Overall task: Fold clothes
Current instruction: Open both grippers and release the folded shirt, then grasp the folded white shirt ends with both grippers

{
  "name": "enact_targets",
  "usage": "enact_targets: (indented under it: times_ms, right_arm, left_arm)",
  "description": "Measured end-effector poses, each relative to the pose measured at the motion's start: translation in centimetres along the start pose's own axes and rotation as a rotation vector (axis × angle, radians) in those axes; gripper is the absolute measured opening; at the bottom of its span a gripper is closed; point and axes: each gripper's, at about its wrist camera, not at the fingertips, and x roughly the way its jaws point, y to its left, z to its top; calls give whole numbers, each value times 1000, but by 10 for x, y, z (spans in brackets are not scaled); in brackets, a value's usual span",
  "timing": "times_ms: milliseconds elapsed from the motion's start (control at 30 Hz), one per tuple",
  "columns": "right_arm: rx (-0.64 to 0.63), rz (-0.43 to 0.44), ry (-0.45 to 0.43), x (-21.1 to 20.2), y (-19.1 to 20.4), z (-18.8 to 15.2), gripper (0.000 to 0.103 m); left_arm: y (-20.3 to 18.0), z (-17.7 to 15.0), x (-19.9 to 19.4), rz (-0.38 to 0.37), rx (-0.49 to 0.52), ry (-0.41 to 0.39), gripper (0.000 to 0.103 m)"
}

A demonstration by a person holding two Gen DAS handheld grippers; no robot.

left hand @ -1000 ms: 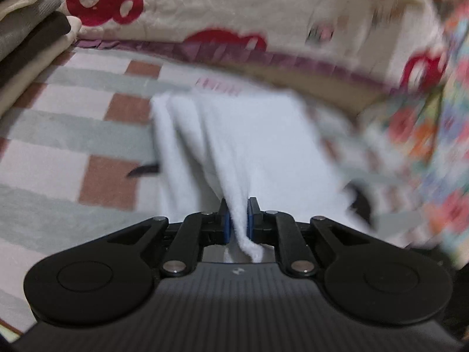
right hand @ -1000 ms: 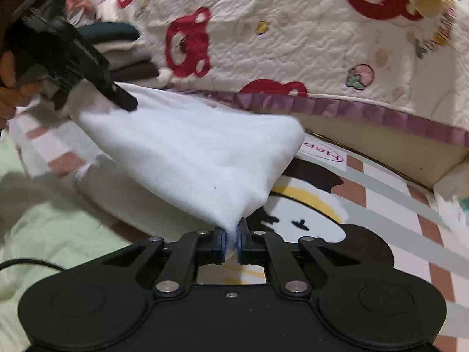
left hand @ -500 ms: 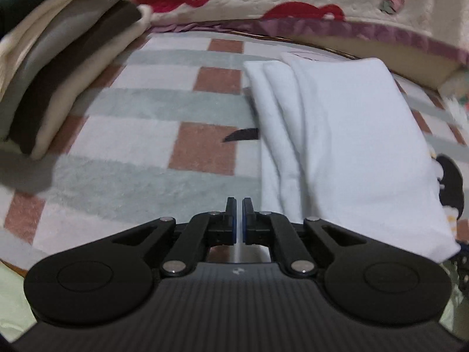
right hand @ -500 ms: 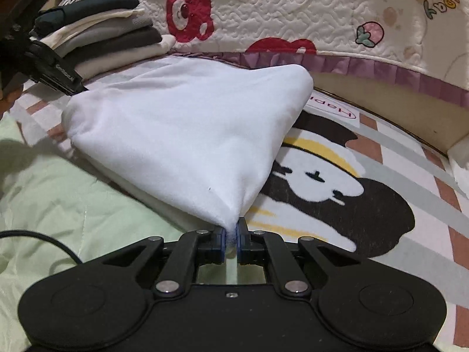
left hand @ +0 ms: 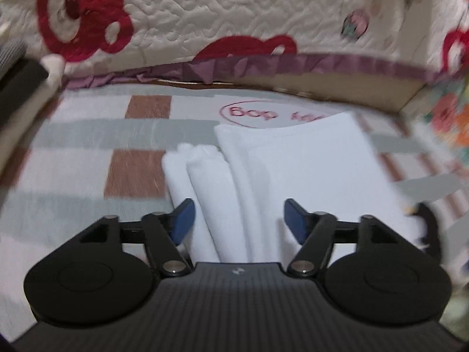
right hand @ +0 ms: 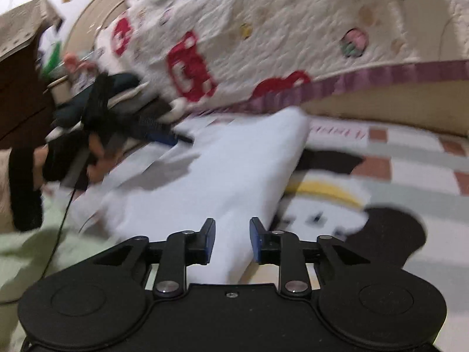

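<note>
The folded white garment (left hand: 296,176) now lies flat on the checked mat (left hand: 88,158), just ahead of and between the jaws of both claws, where a second ago each pinched a corner; the left claw (left hand: 239,220) is opening wide and the right claw (right hand: 232,242) opening narrower, pads clear of cloth, so this fold looks finished. Only the right view shows the person's hand (right hand: 96,158) carrying the left claw and the cartoon print beside the garment; the left view alone shows its stacked side folds.
</note>
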Motion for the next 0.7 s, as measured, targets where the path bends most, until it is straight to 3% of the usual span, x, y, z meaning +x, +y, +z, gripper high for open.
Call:
enact_targets:
  times_ms: [67, 133, 333, 367, 533, 633, 700]
  right_arm:
    - [12, 2, -15, 17, -12, 18, 31]
    - [15, 5, -29, 35, -22, 33, 37]
    - [-87, -7, -24, 89, -32, 64, 41]
    - [-106, -10, -16, 98, -31, 67, 41]
    - [-209, -58, 52, 149, -30, 71, 41]
    - [-194, -67, 86, 173, -41, 70, 41]
    - [-169, -59, 94, 181, -48, 73, 43]
  left_arm:
    - [-5, 0, 15, 40, 53, 5, 71]
    - [-6, 0, 19, 9, 73, 5, 17]
    - [-27, 4, -24, 45, 153, -154, 14]
    - [-23, 3, -23, 46, 140, -153, 14]
    - [12, -8, -2, 33, 13, -105, 16]
    - [35, -9, -5, 1, -125, -133, 21]
    - [39, -8, -8, 17, -148, -129, 23]
